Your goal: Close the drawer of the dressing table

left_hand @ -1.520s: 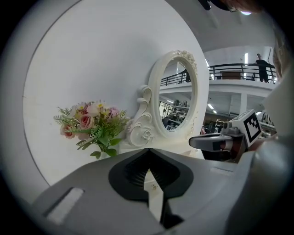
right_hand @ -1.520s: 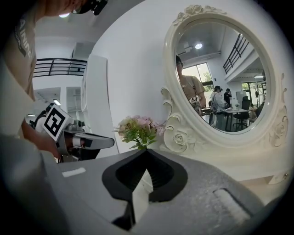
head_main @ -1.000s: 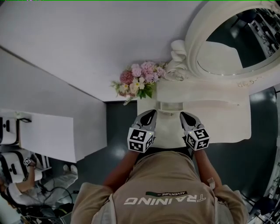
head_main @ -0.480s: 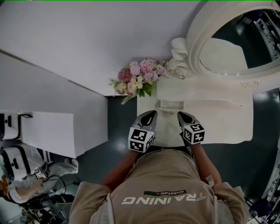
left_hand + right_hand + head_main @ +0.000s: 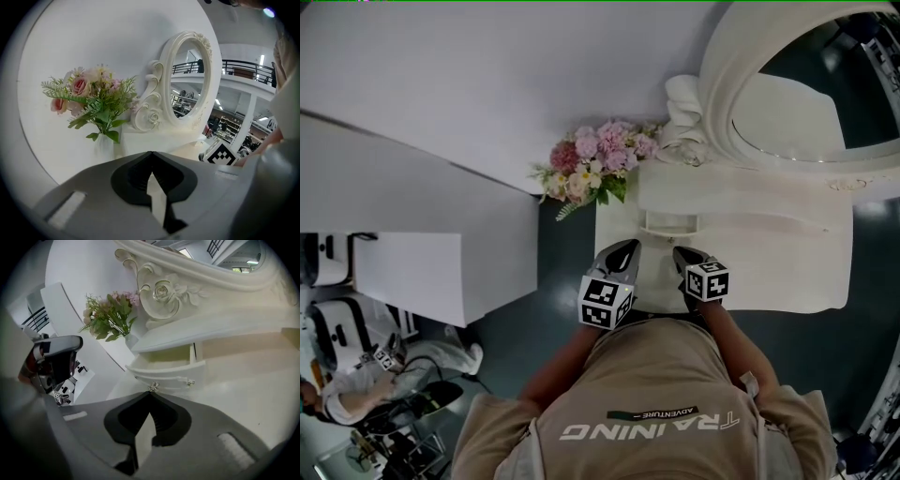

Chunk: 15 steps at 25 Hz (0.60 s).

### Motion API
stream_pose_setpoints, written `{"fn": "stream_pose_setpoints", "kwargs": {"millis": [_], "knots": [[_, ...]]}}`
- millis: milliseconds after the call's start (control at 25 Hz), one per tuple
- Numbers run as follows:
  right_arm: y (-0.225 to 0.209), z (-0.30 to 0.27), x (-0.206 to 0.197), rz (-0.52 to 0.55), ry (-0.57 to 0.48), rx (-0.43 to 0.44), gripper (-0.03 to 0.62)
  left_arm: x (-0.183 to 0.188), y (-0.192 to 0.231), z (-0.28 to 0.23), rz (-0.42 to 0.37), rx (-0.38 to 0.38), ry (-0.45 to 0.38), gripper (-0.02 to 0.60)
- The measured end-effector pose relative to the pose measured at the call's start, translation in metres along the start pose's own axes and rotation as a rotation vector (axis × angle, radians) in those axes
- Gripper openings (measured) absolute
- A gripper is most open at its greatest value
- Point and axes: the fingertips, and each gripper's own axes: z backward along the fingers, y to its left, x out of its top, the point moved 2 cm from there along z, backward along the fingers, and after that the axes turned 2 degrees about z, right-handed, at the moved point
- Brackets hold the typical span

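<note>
The white dressing table stands against the wall under an oval mirror. Its small drawer is pulled out; in the right gripper view the drawer shows its empty inside and a metal knob on the curved front. My right gripper is shut and empty, its tip just short of that knob. In the head view the right gripper sits just before the drawer. My left gripper hovers beside it, shut on nothing. The left gripper points at the mirror.
A bouquet of pink flowers stands at the table's back left corner, close to the drawer. A white partition lies to the left over dark floor. A seated person is at the lower left.
My right gripper has moved left and forward, closer to the drawer front. The left gripper has barely shifted. The drawer stays pulled out.
</note>
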Motion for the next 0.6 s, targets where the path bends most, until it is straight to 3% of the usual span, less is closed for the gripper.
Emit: {"fn": "stream_pose_setpoints", "kwargs": {"millis": [200,600], "knots": [[-0.005,-0.015,-0.011,-0.034,0.053,0.03,0.002,-0.003,-0.003,-0.006,0.011,0.008,0.009,0.017],[-0.005,-0.034,-0.016,0.017,0.116,0.055,0.002,-0.005,-0.003,-0.015,0.027,0.021,0.024,0.017]]}}
